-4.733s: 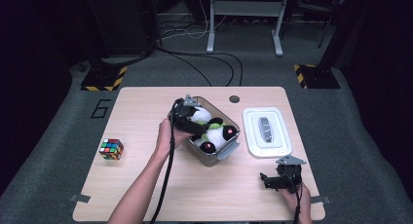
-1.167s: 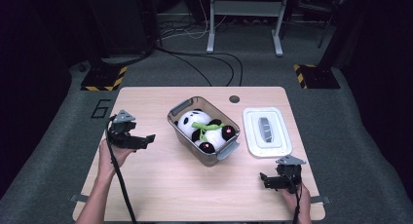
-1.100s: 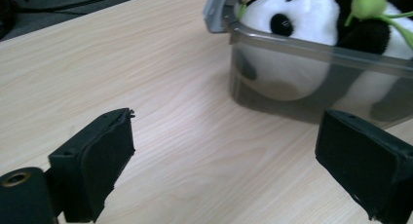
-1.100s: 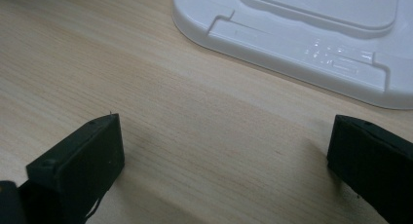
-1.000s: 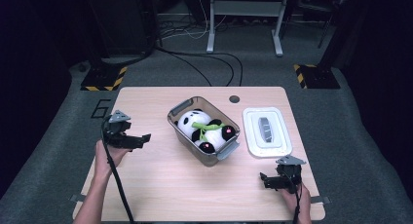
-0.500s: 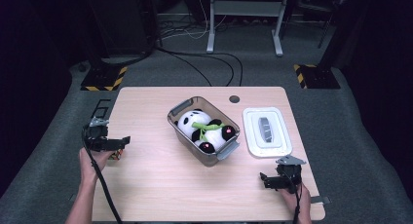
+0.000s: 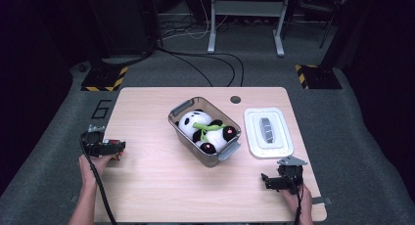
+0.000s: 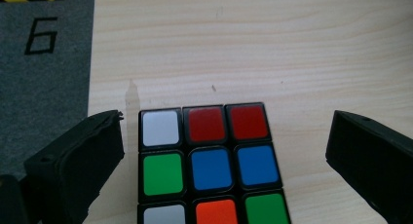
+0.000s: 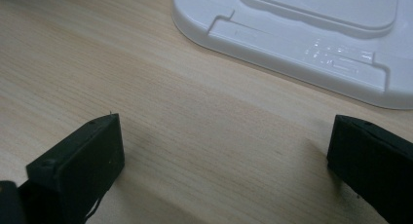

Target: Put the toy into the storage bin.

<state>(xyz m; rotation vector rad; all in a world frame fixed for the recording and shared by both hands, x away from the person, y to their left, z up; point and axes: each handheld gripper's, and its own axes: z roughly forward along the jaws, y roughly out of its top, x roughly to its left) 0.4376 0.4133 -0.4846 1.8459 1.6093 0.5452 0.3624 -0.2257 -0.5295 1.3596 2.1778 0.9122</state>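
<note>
rubik's cube (image 8: pixel 209 165) between open left claw (image 8: pixel 224 156) jaws; panda bin (image 7: pixel 205 132) well apart

Probably a lab: hazard-taped floor (image 7: pixel 103 81), trailing cables (image 7: pixel 215 58), numbered table (image 7: pixel 161 186).

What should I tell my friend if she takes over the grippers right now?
Left hand-held gripper: jaws just opened wide, either side of the puzzle cube, not pressing it.
Right hand-held gripper: open on the table, near the white lid.
Done: the panda toy lies in the clear bin.
Left, probably: grip the cube, put it in the bin, then fit the lid.
</note>
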